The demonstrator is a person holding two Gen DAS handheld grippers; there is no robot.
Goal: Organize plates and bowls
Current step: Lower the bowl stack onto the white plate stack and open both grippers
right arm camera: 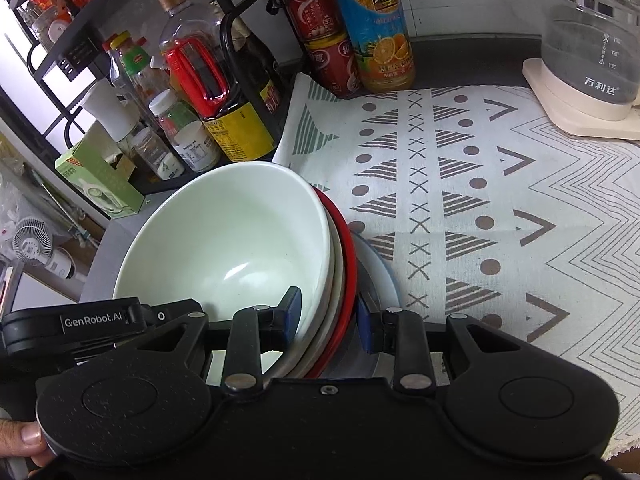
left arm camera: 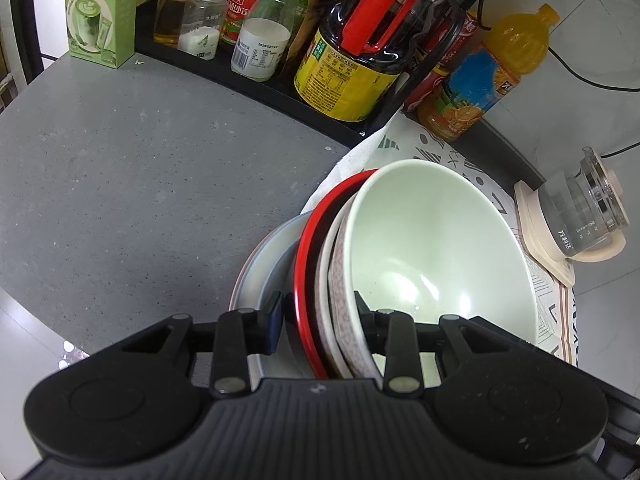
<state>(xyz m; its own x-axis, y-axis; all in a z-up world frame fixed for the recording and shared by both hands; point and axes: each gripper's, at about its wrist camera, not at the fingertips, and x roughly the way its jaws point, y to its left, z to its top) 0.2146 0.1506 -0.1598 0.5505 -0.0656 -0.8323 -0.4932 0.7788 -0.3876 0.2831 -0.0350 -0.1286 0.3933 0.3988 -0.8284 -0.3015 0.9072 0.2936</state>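
Observation:
A pale green bowl (left arm camera: 432, 248) (right arm camera: 232, 240) tops a nested stack with a patterned bowl (left arm camera: 344, 300), a white bowl (left arm camera: 322, 276) and a red-rimmed bowl (left arm camera: 306, 256) (right arm camera: 349, 256). My left gripper (left arm camera: 320, 312) is shut on the stack's rims, one finger inside the green bowl and one outside the red rim. On the opposite side, my right gripper (right arm camera: 328, 318) clamps the same rims. A grey plate (left arm camera: 256, 264) (right arm camera: 380, 272) lies under the stack, at the edge of the patterned cloth (right arm camera: 500, 200). Whether the stack touches the plate I cannot tell.
A black rack (left arm camera: 256, 80) holds an oil bottle with a red handle (left arm camera: 360, 52), jars and sauce bottles. A green carton (left arm camera: 102, 12), an orange juice bottle (right arm camera: 376, 28), red cans (right arm camera: 320, 36) and a glass kettle (right arm camera: 592, 40) stand around. Bare grey counter (left arm camera: 120, 180) lies to the left.

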